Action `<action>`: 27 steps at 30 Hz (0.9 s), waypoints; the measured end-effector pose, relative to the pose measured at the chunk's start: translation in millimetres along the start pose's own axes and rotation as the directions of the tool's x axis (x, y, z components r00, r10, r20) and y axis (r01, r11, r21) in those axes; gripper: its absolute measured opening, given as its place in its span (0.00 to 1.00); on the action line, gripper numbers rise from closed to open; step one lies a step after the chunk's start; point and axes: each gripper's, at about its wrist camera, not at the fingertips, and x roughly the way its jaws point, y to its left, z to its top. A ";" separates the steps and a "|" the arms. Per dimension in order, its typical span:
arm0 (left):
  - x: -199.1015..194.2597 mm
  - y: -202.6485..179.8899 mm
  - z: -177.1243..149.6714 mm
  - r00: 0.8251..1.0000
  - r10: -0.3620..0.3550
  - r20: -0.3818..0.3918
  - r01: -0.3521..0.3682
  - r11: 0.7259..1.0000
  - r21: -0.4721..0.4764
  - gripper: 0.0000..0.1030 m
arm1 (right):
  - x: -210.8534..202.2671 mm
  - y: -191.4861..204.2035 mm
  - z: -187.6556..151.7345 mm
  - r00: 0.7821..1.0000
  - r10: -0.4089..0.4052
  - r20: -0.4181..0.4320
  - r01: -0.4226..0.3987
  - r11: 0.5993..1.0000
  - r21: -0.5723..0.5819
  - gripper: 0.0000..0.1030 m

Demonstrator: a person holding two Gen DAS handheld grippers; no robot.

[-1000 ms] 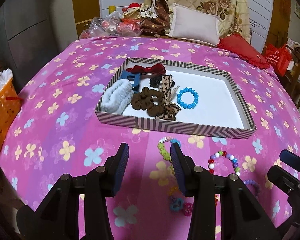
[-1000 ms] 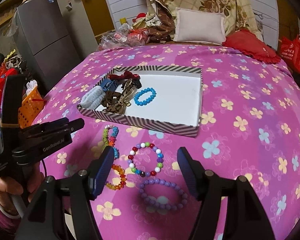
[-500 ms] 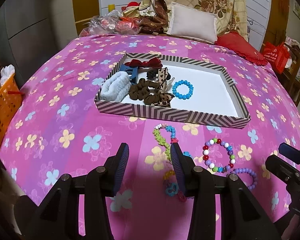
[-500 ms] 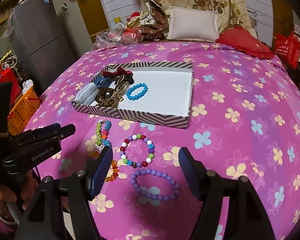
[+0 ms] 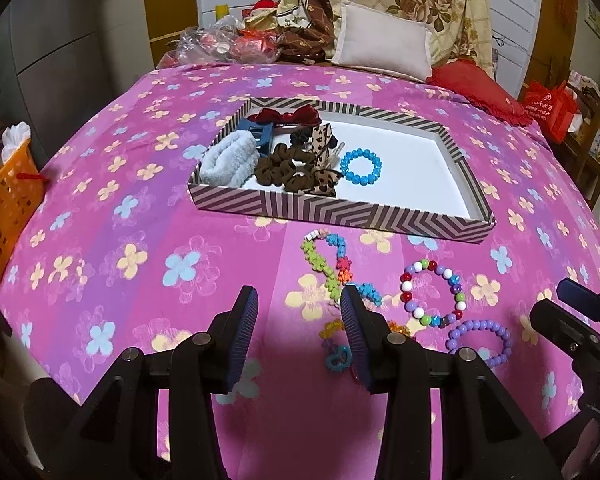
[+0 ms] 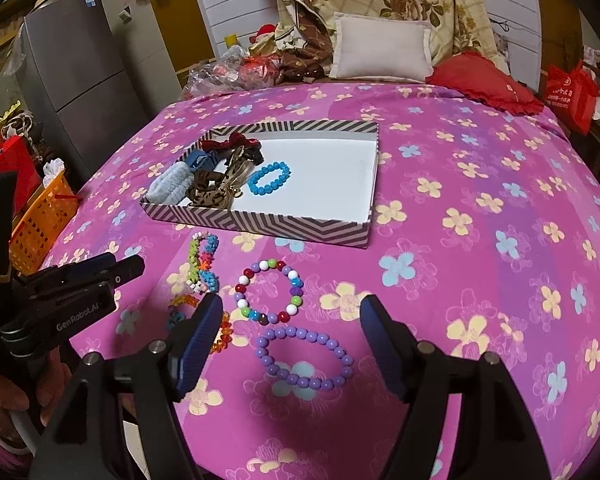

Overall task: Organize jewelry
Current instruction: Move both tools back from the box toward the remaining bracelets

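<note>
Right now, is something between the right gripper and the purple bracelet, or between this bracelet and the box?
Nothing blocks the open right gripper: the purple bracelet lies free below it. Toward the striped box, the multicolour bracelet lies between, and the box's front wall must be cleared.

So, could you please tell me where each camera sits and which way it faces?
Left wrist: on the left gripper, angled down at the bedspread and striped tray; the right gripper's tips show at right.
Right wrist: on the right gripper, jaws just opening over the purple bracelet; the left gripper and hand show.
Shared: tray, bracelets, pillow.
</note>
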 end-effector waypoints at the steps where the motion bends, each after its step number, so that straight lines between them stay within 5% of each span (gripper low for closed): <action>1: 0.3 -0.5 -1.1 1.000 0.001 -0.003 -0.001 1.000 0.002 0.46 | 0.2 -0.3 -0.4 1.000 -0.001 -0.002 0.001 1.000 0.000 0.73; 18: 1.8 -0.7 -13.7 1.000 0.001 -0.021 -0.001 1.000 0.008 0.46 | 2.2 -7.5 -10.7 1.000 -0.015 -0.021 0.015 1.000 0.013 0.73; 27: 13.2 27.6 -21.7 0.993 -0.094 -0.074 0.090 0.994 -0.059 0.46 | 7.7 -19.1 -17.2 0.999 -0.025 -0.041 0.026 0.999 0.029 0.73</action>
